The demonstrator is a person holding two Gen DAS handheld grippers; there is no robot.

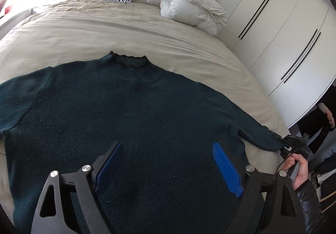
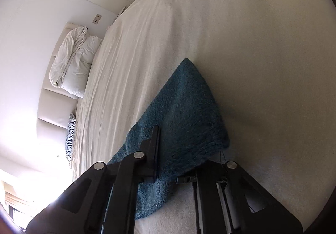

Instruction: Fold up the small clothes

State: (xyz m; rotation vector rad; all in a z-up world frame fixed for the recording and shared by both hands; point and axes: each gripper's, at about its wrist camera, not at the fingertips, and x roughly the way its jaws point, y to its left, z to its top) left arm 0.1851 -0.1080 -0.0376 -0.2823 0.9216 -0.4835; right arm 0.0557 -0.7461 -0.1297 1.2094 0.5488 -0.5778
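The left tongs (image 1: 166, 165) point downward with their blue-padded fingers (image 1: 225, 168) spread wide and nothing between them. The right tongs (image 2: 156, 128) are closed, fingers pressed together along one edge of the view, pinching teal knit fabric. A bare hand (image 1: 298, 168) grips the right tongs' handle, a shiny dark sleeve (image 1: 308, 206) covering its wrist.

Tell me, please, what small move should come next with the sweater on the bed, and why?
Probably carry the sleeve inward over the sweater body. The right gripper looks shut on the cuff, and the sweater lies flat on the bed, collar away. The left gripper hangs open above the hem, gripping nothing, so it could steady the body.
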